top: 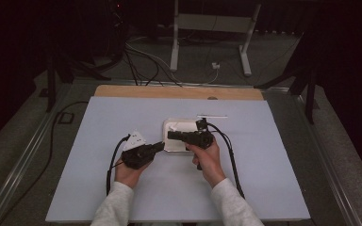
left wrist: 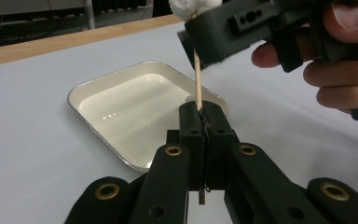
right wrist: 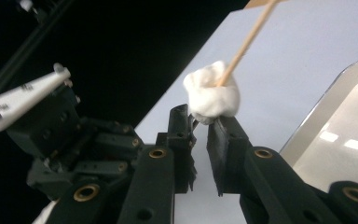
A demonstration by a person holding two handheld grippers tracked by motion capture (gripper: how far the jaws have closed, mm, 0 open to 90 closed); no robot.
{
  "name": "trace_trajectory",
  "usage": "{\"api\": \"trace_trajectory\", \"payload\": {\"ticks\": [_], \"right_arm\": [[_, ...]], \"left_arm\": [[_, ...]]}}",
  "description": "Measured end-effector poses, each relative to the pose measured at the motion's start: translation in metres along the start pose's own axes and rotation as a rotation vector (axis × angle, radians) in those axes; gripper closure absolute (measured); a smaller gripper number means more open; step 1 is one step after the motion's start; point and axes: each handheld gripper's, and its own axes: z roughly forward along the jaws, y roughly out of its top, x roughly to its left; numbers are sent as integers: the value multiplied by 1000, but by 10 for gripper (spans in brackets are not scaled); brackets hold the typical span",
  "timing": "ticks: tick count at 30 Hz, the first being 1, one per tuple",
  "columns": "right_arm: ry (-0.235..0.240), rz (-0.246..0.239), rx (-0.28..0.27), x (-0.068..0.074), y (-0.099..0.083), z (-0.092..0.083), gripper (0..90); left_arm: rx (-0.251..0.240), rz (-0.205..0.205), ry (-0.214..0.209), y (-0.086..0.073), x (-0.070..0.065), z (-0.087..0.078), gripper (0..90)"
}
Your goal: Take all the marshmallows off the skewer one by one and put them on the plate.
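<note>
- Left gripper view: the left gripper (left wrist: pixel 204 122) has its jaws clenched on a wooden stick (left wrist: pixel 197 74), which stands upright out of them, its lower end poking out below.
- A white marshmallow (left wrist: pixel 193 8) sits on the stick's top end, at the right gripper (left wrist: pixel 228 32), which a hand (left wrist: pixel 340 56) holds above the tray (left wrist: pixel 98 88).
- Right gripper view: the marshmallow (right wrist: pixel 213 94) lies at the jaw tips of the right gripper (right wrist: pixel 200 128), resting on the right-hand jaw and just touching the other. The jaws are nearly together; whether they truly pinch it I cannot tell.
- Judgement: the stick is secured and the marshmallow is reached; pulling it off the stick, or seating it further, is not yet done.
- The tray is empty and shiny; presumably the marshmallow ends there.
- High view: both grippers meet over the tray's (top: pixel 169 123) near edge, mid tabletop (top: pixel 99 188); a second stick (top: pixel 212 116) lies beyond.
</note>
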Motion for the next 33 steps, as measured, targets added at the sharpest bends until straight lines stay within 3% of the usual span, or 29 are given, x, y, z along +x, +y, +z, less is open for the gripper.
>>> {"api": "trace_trajectory", "payload": {"ticks": [13,16,33], "right_arm": [[-6,14,-73,1,2,-5,835],[-9,34,-119,-2,5,-12,848],[-32,33,-115,-8,7,-16,841]], "left_arm": [[2,14,6,-1,0,0,900],[1,19,2,-2,-1,-1,900],[17,26,2,-5,1,1,900]]}}
